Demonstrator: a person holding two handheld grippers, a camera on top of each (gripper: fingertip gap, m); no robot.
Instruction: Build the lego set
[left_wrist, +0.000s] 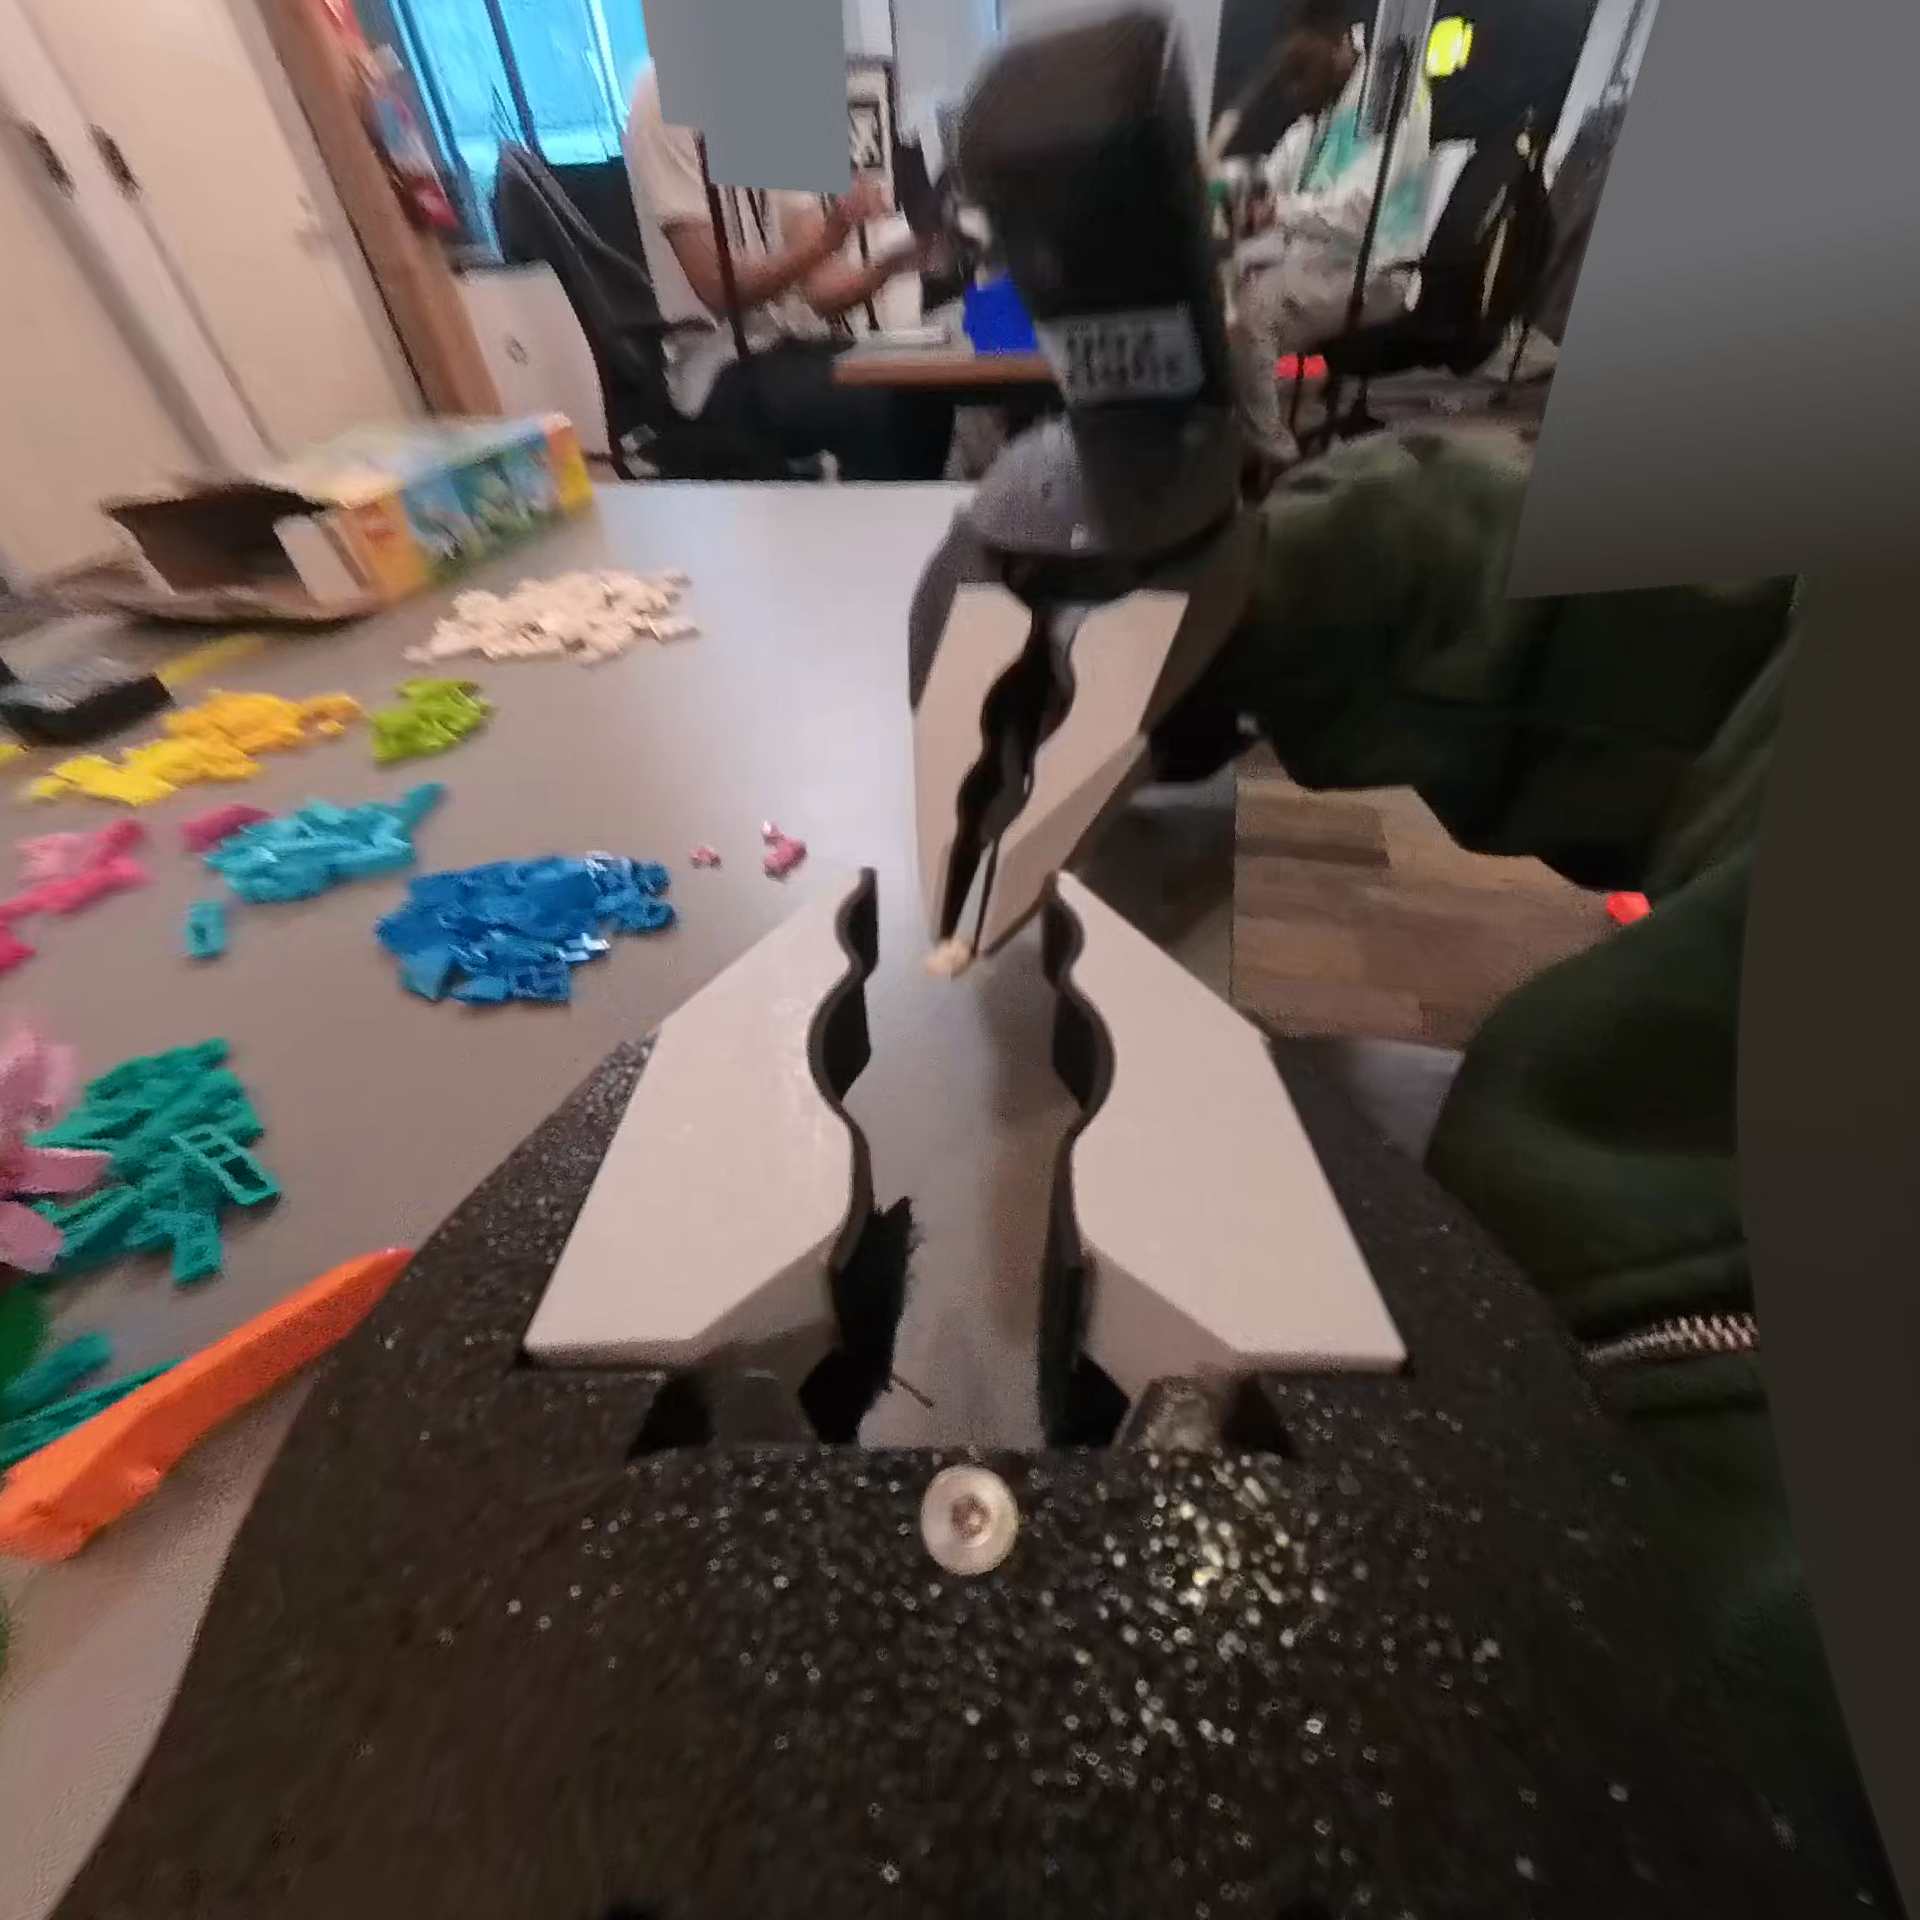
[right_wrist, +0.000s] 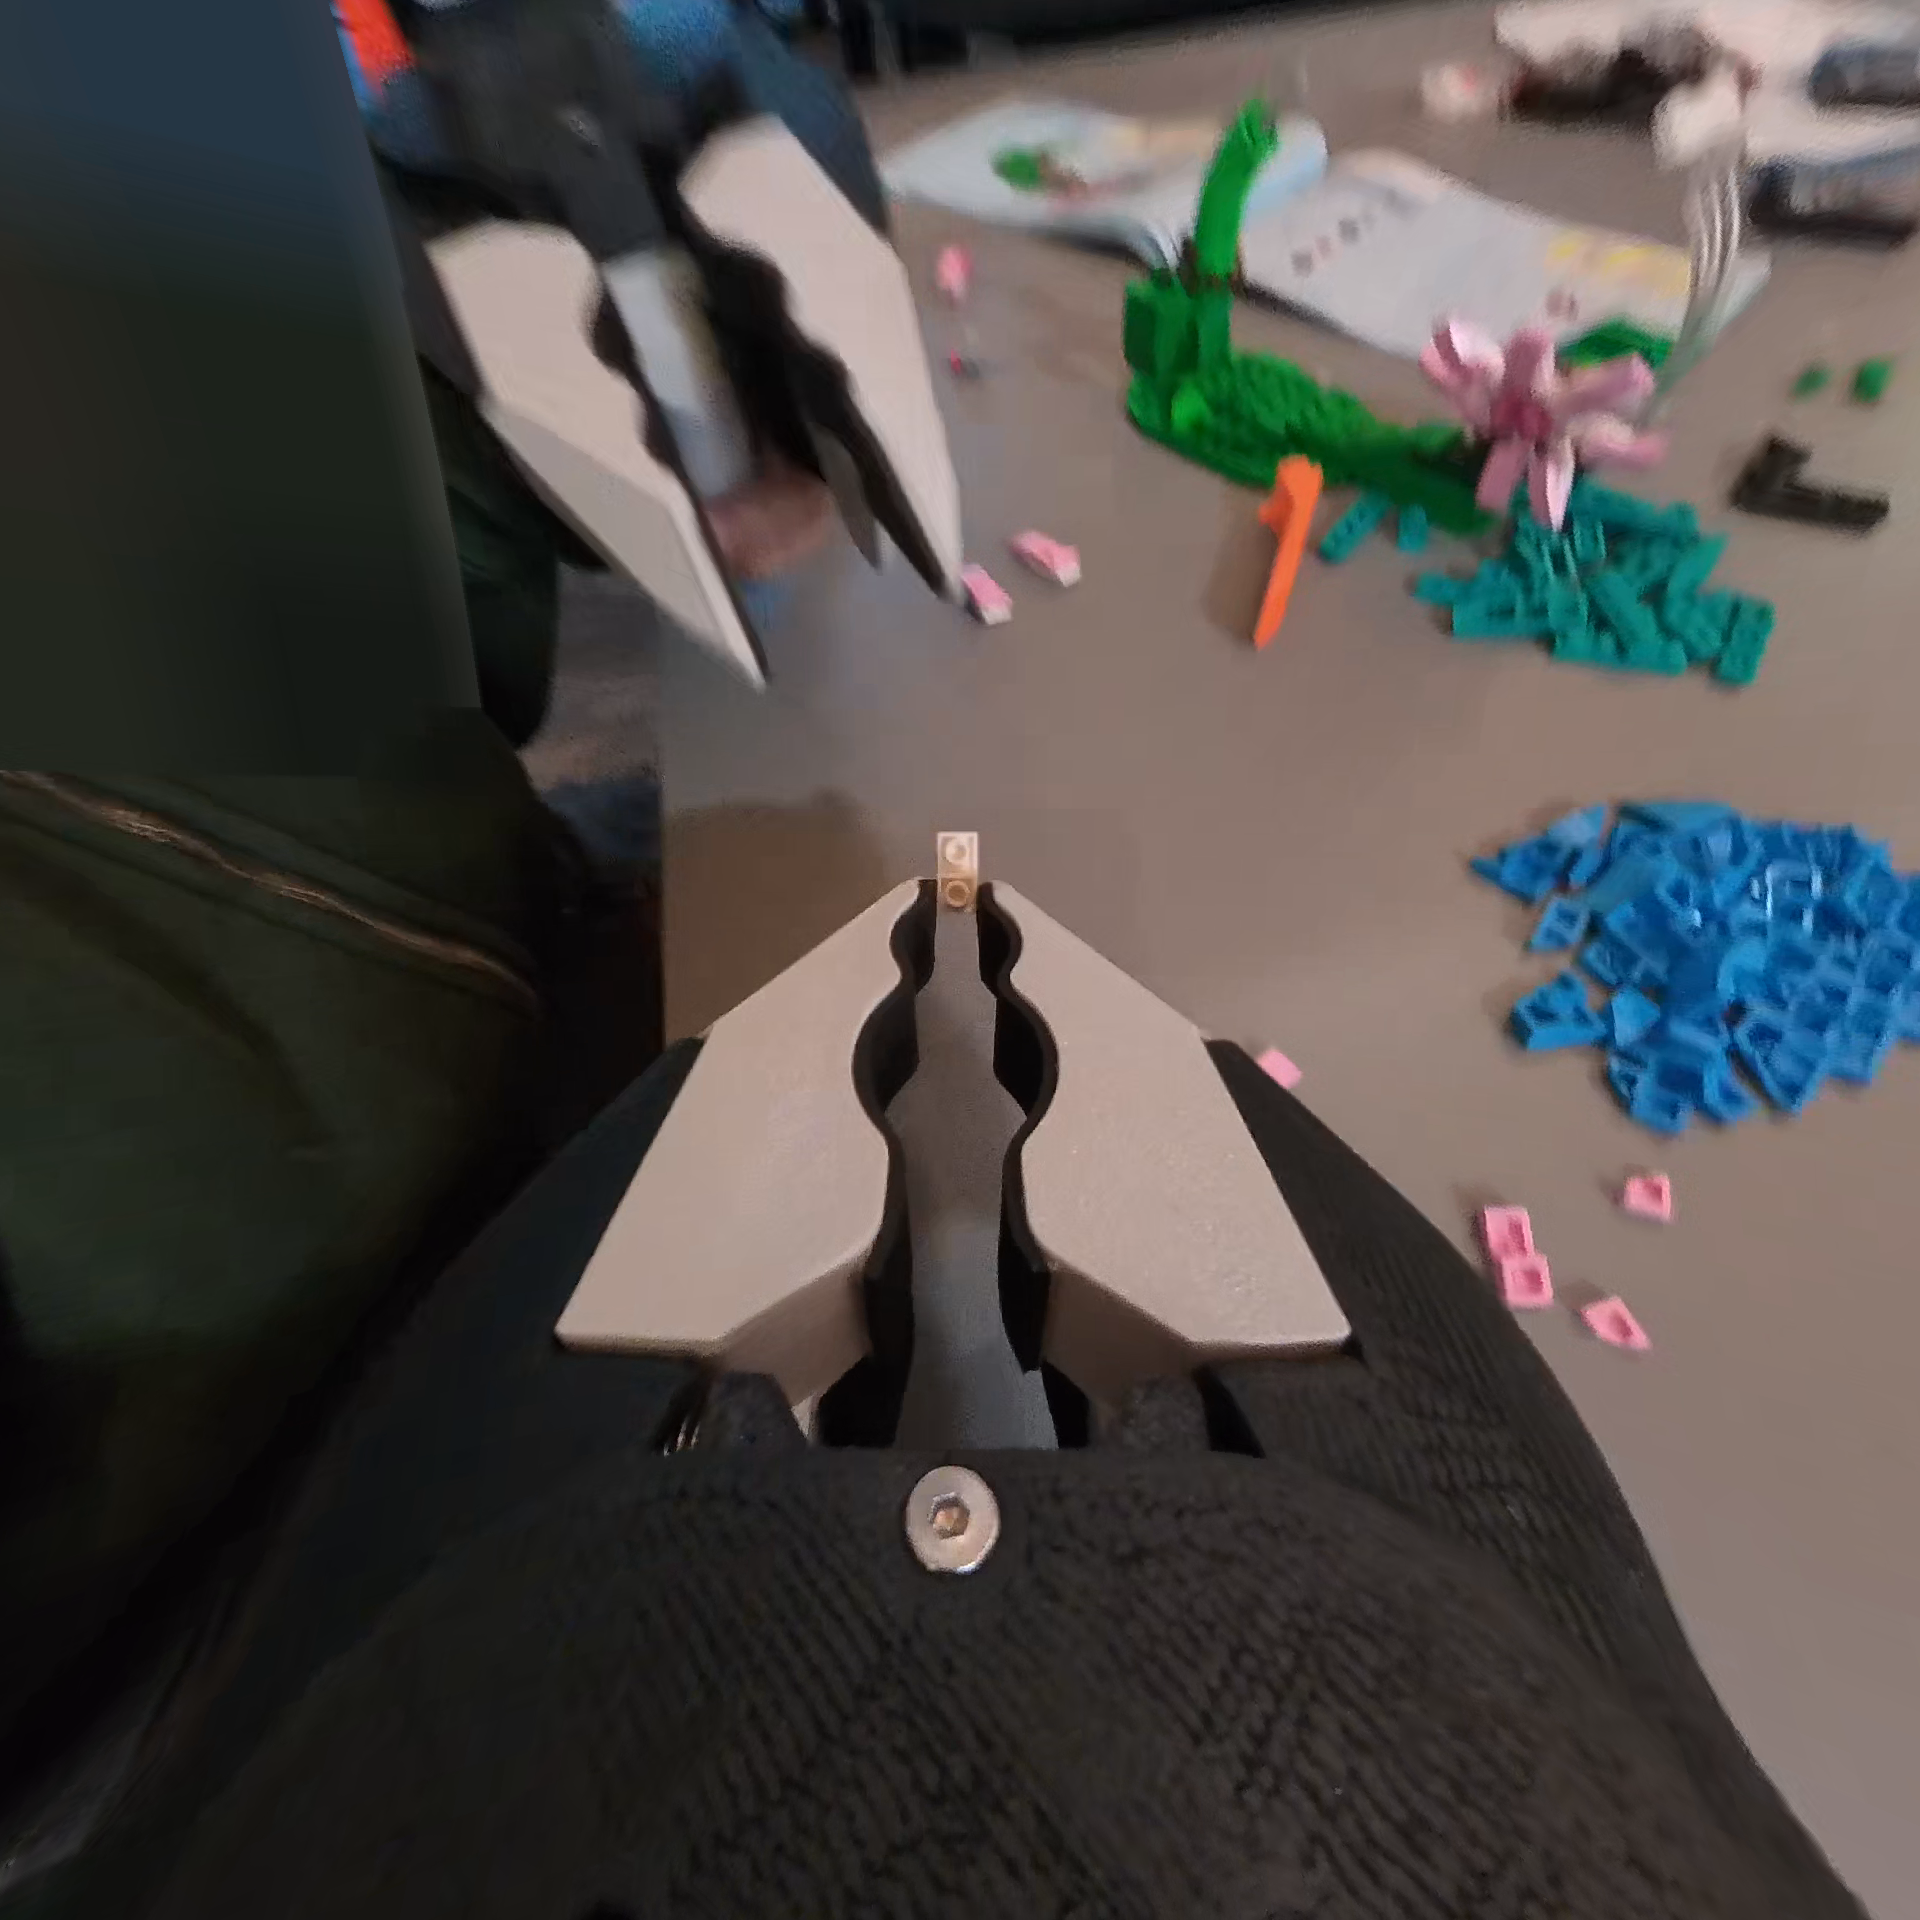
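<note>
My right gripper (right_wrist: 956, 891) is shut on a small tan two-stud plate (right_wrist: 956, 852) that sticks out past its tips, above the grey table (right_wrist: 1039, 727). In the left wrist view the right gripper (left_wrist: 971, 930) points down with the tan plate (left_wrist: 948, 958) at its tip, just in front of my left gripper (left_wrist: 964, 894). The left gripper is open and empty. It also shows in the right wrist view (right_wrist: 852, 634), up left, near a pink piece (right_wrist: 985, 592). A green build (right_wrist: 1278, 416) with a pink flower (right_wrist: 1538, 416) stands at the far right.
Sorted piles lie on the table: blue (right_wrist: 1725, 956), teal (right_wrist: 1600, 603), white (left_wrist: 561, 613), yellow (left_wrist: 197, 738), lime (left_wrist: 426, 717), cyan (left_wrist: 312, 842). An orange brick separator (right_wrist: 1288, 551), loose pink pieces (right_wrist: 1517, 1257), an open booklet (right_wrist: 1403, 229) and the set's box (left_wrist: 416, 509) are around. People sit behind. Left tips to right tips: about 5 cm. Between my left fingertips and the green build (right_wrist: 1278, 416) there is roughly 20 cm.
</note>
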